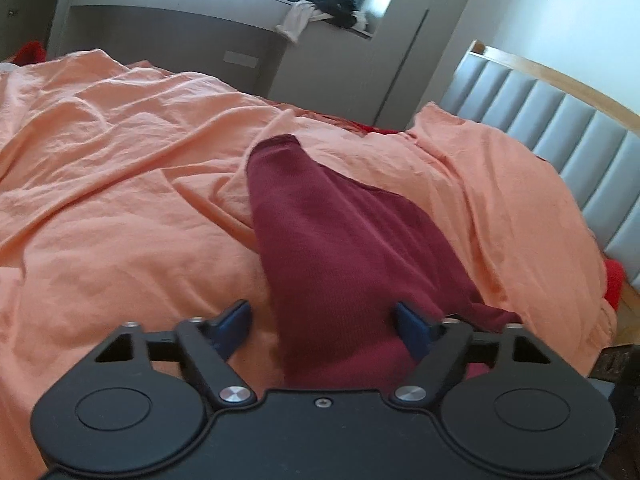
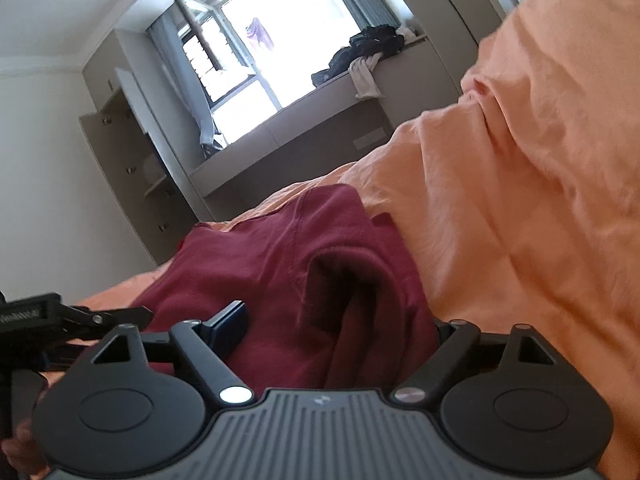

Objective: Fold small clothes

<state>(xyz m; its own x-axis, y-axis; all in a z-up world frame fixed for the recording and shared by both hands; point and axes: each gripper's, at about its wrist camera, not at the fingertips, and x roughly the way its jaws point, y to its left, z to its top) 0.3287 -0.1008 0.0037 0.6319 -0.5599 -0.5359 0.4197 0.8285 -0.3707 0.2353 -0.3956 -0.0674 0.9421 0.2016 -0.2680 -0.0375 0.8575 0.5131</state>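
Observation:
A maroon garment (image 1: 340, 240) lies crumpled on the orange bedsheet (image 1: 120, 160), stretching away from me. My left gripper (image 1: 324, 324) stands open over its near end. The right blue finger (image 1: 412, 326) touches the cloth, while the left finger (image 1: 236, 320) sits apart over bare sheet. In the right wrist view the same garment (image 2: 288, 248) bunches into a raised fold between the fingers of my right gripper (image 2: 336, 326). That gripper's left finger (image 2: 230, 324) rests against the cloth and its right finger is hidden behind the fold. The jaws stand wide.
A grey padded headboard (image 1: 560, 136) runs along the bed's right side. Dark and white clothes (image 1: 320, 0) are piled on the grey window ledge (image 2: 280, 128) beyond the bed. A heap of orange bedding (image 2: 540, 160) rises to the right. Grey cabinets (image 2: 132, 160) stand by the window.

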